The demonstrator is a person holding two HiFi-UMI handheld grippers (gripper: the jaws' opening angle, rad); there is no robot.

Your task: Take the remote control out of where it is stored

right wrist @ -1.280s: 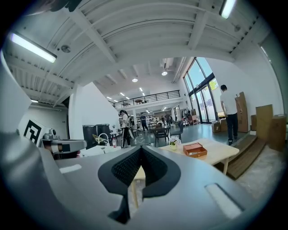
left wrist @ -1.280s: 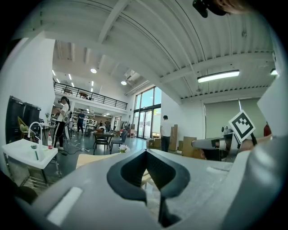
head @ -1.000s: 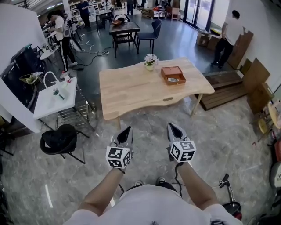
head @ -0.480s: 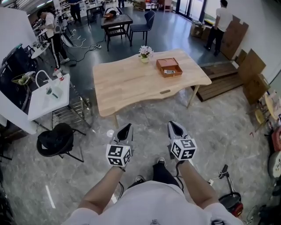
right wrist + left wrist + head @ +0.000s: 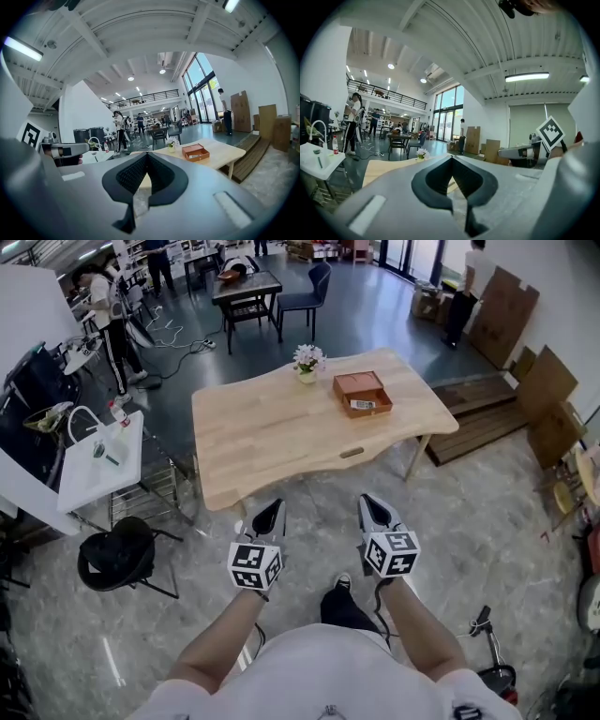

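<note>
At the far left of the head view, a white sink stand (image 5: 94,460) and a black stool (image 5: 117,554) sit on the grey floor. A person (image 5: 101,296) stands in the upper left corner.

Lower centre-left, the left gripper (image 5: 269,512) is held over the floor, short of the wooden table (image 5: 272,437). The left gripper view shows its jaws pressed tip to tip with nothing between them. That view also catches a flower pot (image 5: 422,153) and a strip of tabletop left of the jaws. The other gripper's marker cube (image 5: 551,133) shows at the right edge. The gripper's own grey body covers the rest of the table.

Just right of centre, the right gripper (image 5: 373,512) is level with the left one and near it. Its jaws are also closed together and empty.

Only the head view looks down into the open brown box (image 5: 362,393), which sits on the upper right part of the table, right of the flowers and apart from them. The remote control (image 5: 362,405) lies inside along the box's nearer wall. It is a small pale bar with dark marks, too small for any buttons to be read.

The right gripper view sees the box side-on at centre right, and the remote is barely a pale sliver there.

Cardboard sheets (image 5: 511,306) lean at the upper right, partly cut off by the frame.
</note>
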